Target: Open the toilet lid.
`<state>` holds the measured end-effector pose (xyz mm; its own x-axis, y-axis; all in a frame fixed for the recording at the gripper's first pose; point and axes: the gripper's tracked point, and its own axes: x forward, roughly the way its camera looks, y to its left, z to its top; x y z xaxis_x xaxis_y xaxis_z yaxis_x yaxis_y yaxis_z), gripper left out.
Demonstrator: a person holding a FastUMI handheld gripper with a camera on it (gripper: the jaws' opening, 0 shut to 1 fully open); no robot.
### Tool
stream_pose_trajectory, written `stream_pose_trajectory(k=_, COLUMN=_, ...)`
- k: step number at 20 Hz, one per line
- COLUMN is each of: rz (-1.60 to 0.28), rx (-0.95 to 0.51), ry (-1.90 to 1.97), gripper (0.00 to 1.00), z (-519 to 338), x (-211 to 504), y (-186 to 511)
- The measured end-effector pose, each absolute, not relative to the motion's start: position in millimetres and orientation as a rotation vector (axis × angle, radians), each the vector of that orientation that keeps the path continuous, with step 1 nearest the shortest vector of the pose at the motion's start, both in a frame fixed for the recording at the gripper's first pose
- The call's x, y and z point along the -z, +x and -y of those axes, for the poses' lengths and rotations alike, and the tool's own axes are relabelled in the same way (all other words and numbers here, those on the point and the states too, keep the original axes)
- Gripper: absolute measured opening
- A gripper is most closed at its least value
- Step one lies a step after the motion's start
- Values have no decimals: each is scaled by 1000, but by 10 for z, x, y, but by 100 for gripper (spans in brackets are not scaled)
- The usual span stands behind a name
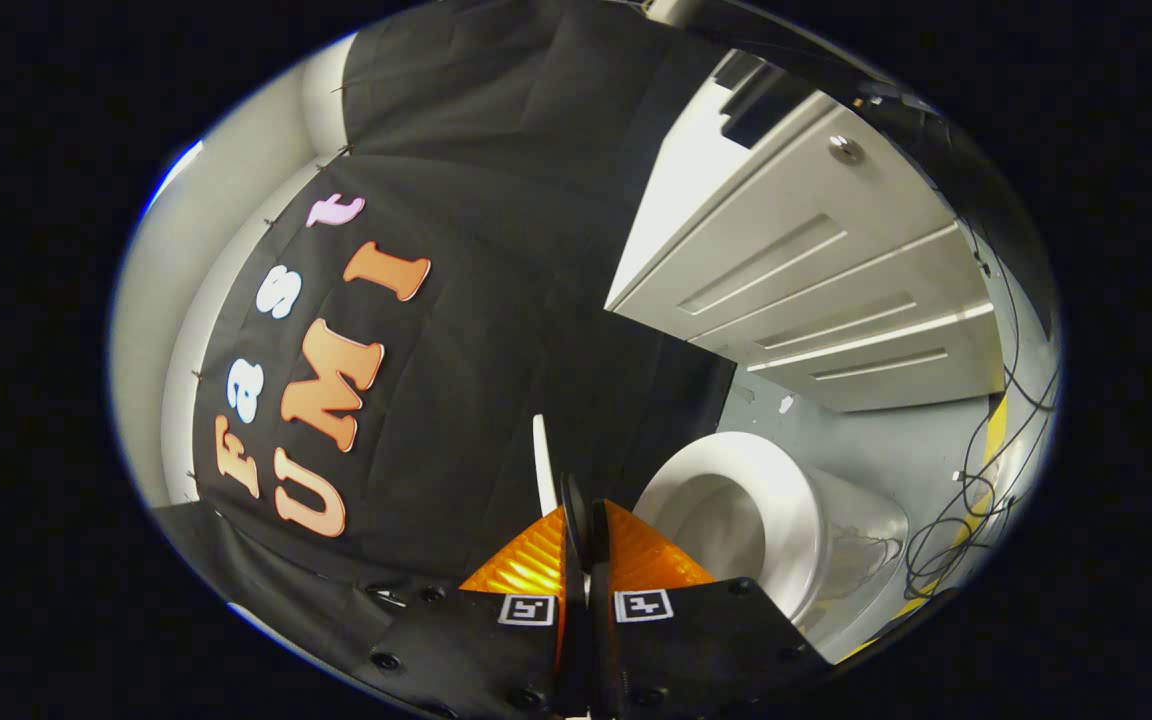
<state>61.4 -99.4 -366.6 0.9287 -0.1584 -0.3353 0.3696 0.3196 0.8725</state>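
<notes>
**Two fingers clamped on the raised toilet lid**

Two fingers of the gripper (584,520) are drawn almost together, pinching the thin edge of the toilet lid (542,462), which passes between them and stands nearly upright, seen edge-on as a narrow white strip rising just beyond the fingertips. Both fingers press on the lid from opposite sides. Beside the fingers lies the open toilet (786,520): its white seat ring and the bowl beneath are uncovered, well apart from the lifted lid's free edge. Behind the lid hangs the black cloth wall (496,300) of the booth. Beyond the toilet, a pale panelled door (816,260) with a round metal knob (845,149) stands against a grey floor (886,450). Black cables (966,520) trail loosely across the floor near the toilet's base.
</notes>
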Motion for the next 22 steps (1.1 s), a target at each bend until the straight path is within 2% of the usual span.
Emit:
stream_pose_trajectory(k=9, rz=-203, rx=332, ry=922, gripper=8, z=634, x=2956, y=935)
stream_pose_trajectory(k=22, rz=-242, rx=329, ry=626, gripper=8, z=74, x=2382, y=1088)
